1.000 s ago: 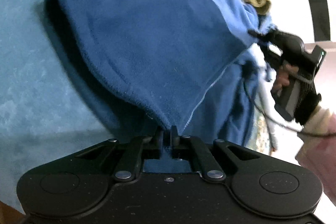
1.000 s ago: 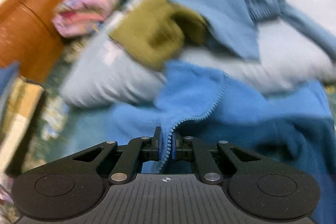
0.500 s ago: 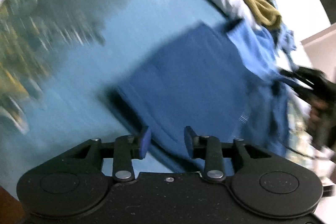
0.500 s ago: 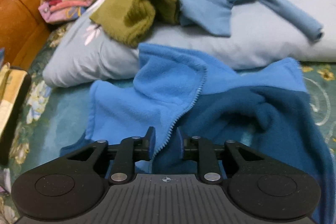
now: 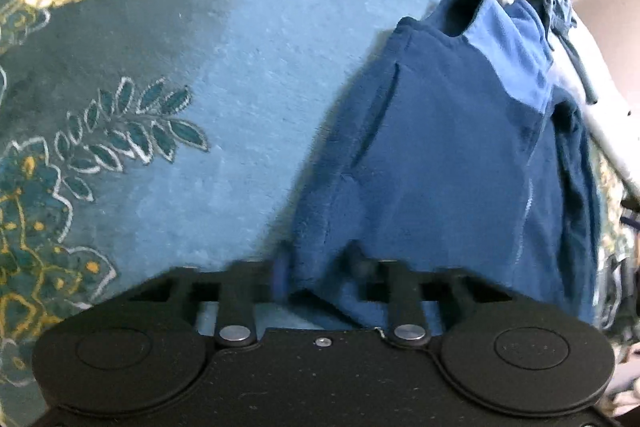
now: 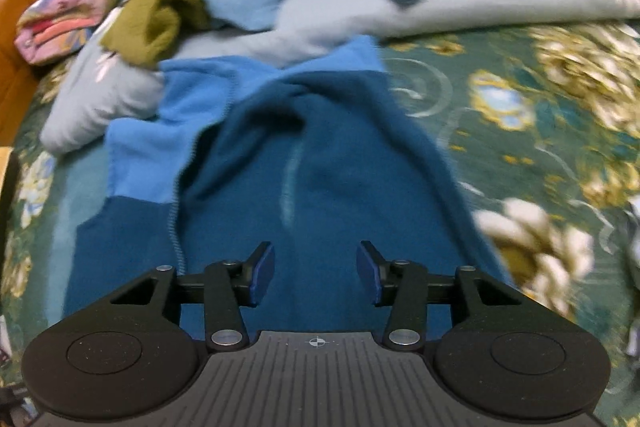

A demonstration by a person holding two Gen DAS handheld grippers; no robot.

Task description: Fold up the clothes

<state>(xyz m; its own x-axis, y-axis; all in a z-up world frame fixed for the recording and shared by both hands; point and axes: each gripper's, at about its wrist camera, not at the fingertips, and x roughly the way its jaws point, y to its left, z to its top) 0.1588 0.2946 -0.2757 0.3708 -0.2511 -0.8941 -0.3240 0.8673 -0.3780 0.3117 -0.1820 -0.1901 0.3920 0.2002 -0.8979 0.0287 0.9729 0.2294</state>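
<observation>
We find the blue fleece jacket (image 6: 320,163) lying spread on the floral bedspread (image 6: 540,115), its light-blue upper part against the pale pillow (image 6: 100,95). Our right gripper (image 6: 316,277) hovers over its dark panel, jaws wide apart and empty. Our left gripper (image 5: 318,269) stands open at the jacket (image 5: 440,155) hem, fingers blurred, gripping nothing.

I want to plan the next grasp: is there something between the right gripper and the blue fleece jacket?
Nothing visible. The right gripper is open directly over the blue fleece jacket; the olive garment lies farther back on the pillow.
</observation>
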